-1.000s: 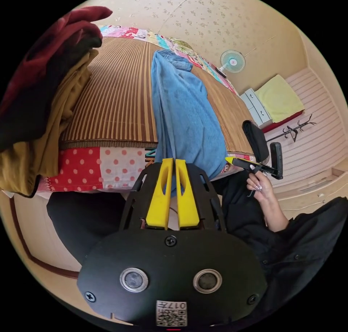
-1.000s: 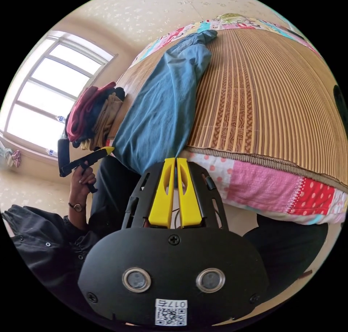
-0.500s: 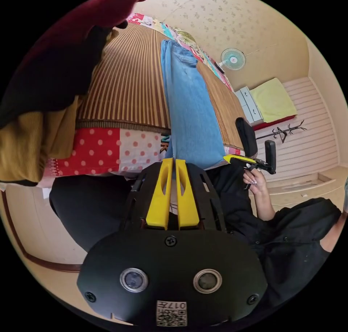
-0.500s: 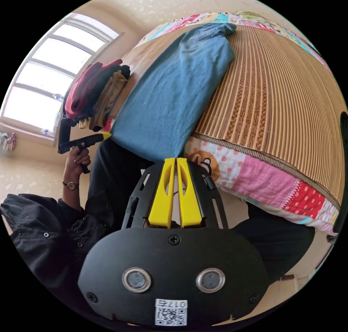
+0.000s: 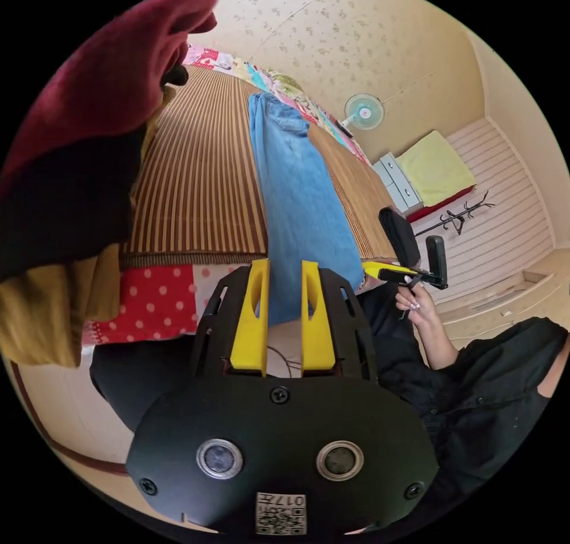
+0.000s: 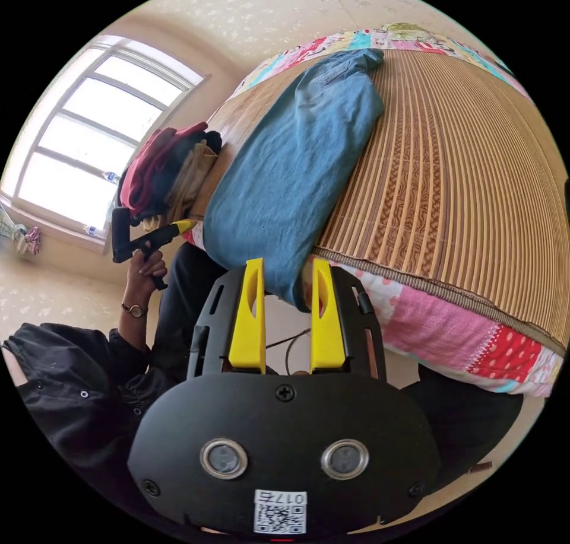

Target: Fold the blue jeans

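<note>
Both yellow-jawed tools, left tool (image 5: 284,271) and right tool (image 6: 287,270), have their jaws spread apart at the hem of the long blue denim jeans (image 5: 297,194), which stretch ahead across the striped bamboo bed mat (image 6: 451,170). The left gripper view shows the person's hand (image 5: 415,299) gripping the right tool; the right gripper view shows a bright window (image 6: 89,152).

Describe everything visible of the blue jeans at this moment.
The blue jeans are mid-blue denim, laid out long and flat as one narrow strip on the striped mat. The waistband end lies far up the bed; the hem end hangs over the near edge, between the parted jaws of each tool, left tool and right tool.
</note>
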